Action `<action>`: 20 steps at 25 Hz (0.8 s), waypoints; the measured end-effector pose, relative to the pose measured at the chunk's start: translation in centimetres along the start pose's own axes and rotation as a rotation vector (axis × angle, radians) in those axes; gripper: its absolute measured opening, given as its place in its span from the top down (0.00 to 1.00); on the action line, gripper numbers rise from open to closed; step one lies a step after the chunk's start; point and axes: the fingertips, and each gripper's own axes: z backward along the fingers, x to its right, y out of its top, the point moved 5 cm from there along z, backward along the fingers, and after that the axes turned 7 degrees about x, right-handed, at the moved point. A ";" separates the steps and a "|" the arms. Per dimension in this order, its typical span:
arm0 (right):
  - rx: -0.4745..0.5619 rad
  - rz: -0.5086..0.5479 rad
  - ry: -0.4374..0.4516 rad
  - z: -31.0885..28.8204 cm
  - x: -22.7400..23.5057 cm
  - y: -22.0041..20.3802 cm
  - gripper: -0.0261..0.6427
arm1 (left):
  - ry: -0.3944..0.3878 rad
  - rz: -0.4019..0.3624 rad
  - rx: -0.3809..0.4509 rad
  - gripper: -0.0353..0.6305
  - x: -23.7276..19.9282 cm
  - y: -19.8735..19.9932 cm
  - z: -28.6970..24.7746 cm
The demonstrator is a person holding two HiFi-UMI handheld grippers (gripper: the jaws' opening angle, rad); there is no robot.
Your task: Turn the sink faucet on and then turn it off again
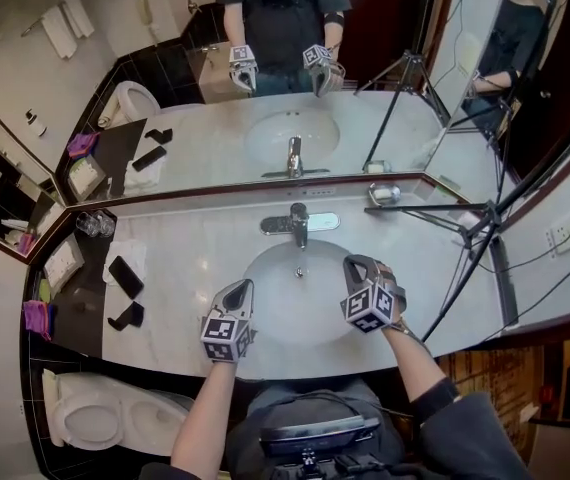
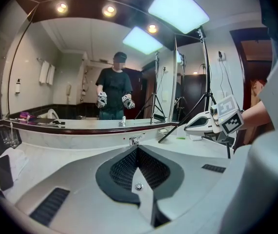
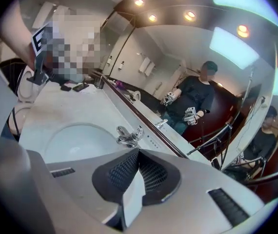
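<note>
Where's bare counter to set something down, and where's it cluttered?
Free: marble left of the basin, from the faucet across to the towel with the phone. Crowded: far left, glasses and dark tray; right side, soap dish and tripod legs.

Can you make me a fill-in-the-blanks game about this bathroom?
1. The faucet stands behind the white ____.
2. The left hand-held gripper and the right hand-held gripper both have their jaws ____.
3. A black phone lies to the ____ of the faucet.
Missing words: sink; shut; left.
</note>
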 end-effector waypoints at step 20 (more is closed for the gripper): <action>0.036 -0.508 -0.080 6.3 -0.4 -5.5 0.93 | -0.011 -0.010 -0.008 0.97 0.9 -0.2 0.8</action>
